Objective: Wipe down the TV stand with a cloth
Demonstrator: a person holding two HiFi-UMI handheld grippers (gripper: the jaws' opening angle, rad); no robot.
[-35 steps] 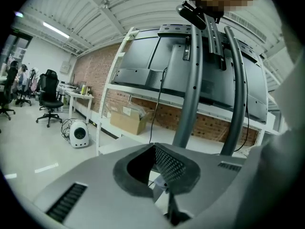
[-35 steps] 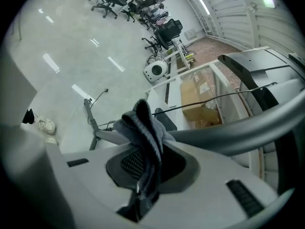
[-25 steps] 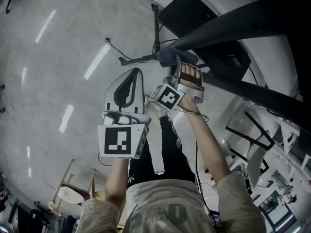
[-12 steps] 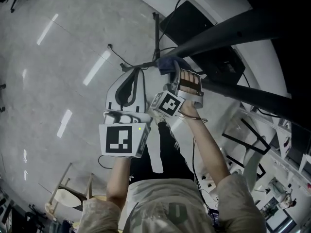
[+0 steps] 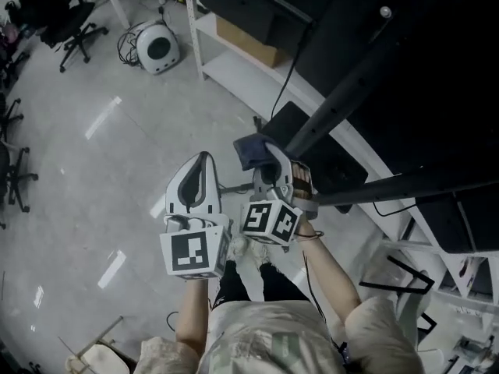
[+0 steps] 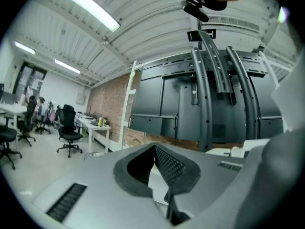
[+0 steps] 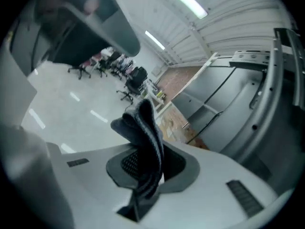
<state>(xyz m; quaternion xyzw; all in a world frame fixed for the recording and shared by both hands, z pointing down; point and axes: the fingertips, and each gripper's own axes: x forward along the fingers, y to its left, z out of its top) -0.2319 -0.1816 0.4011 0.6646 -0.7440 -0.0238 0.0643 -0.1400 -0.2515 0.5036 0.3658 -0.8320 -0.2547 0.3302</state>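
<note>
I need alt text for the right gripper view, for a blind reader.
The right gripper is shut on a dark blue-grey folded cloth that sticks up. Behind it, at right, rises the curved grey metal TV stand post; black office chairs stand far off.

Dark blue-grey cloth (image 7: pixel 144 136), pale grey left gripper (image 6: pixel 155 150) and right gripper (image 7: pixel 143 162) with black-and-white markers (image 5: pixel 192 252), charcoal TV stand (image 6: pixel 210 82), red brick wall (image 6: pixel 106 112).

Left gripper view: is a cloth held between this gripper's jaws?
No, the left gripper has nothing between its jaws; the dark cloth is clamped in the right gripper.
</note>
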